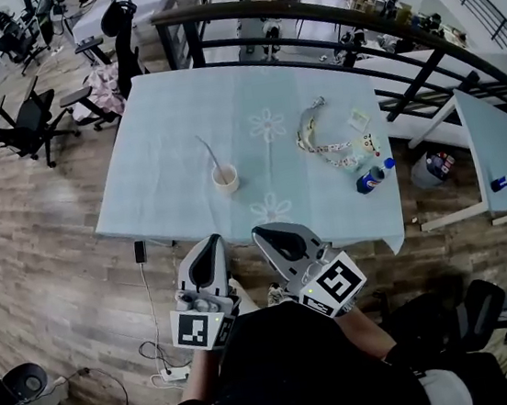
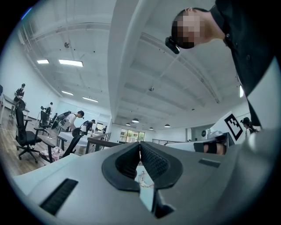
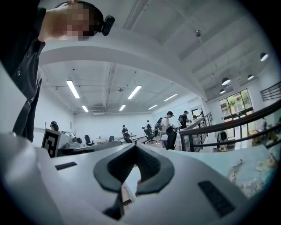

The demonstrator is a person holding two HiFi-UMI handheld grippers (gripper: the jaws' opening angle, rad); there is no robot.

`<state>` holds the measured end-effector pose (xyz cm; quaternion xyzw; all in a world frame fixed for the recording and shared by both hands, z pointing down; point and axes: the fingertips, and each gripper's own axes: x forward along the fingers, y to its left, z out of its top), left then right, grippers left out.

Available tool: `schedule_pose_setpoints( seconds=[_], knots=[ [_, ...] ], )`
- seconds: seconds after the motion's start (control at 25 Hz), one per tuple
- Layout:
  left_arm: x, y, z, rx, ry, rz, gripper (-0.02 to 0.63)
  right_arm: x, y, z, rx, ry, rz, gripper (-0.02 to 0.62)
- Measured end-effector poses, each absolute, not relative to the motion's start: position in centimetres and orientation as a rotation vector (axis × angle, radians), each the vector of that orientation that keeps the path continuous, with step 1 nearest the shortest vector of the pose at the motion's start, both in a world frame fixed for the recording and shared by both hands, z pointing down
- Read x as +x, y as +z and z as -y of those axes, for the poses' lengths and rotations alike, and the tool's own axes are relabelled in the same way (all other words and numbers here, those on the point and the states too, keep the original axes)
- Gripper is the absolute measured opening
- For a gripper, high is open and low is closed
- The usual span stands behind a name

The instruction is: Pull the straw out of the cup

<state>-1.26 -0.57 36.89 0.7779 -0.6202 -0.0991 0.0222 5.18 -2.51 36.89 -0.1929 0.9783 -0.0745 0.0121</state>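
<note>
A small pale cup (image 1: 225, 179) stands on the light blue tablecloth (image 1: 178, 123), near the table's front middle. A thin straw (image 1: 209, 151) leans out of it toward the back left. Both grippers are held low in front of the table's near edge, apart from the cup. My left gripper (image 1: 210, 240) is shut with nothing between its jaws, and in the left gripper view (image 2: 140, 143) its tips meet. My right gripper (image 1: 260, 234) sits beside it, also shut and empty, and its tips meet in the right gripper view (image 3: 135, 145).
A lanyard with keys (image 1: 322, 142), a small card (image 1: 357, 118) and a blue bottle (image 1: 371, 179) lie on the table's right side. A dark railing (image 1: 322, 17) runs behind the table. Office chairs (image 1: 30, 124) stand at left, a white side table (image 1: 496, 146) at right.
</note>
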Motion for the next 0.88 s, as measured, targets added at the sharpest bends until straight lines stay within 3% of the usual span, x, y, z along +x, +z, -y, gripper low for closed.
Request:
schedule_pose_setpoints(
  seconds=[0.88],
  knots=[
    [-11.3, 35.6, 15.3, 2.566, -0.312, 1.642, 0.015, -3.9, 35.2, 15.3, -0.958, -0.245, -2.959, 0.009]
  ],
)
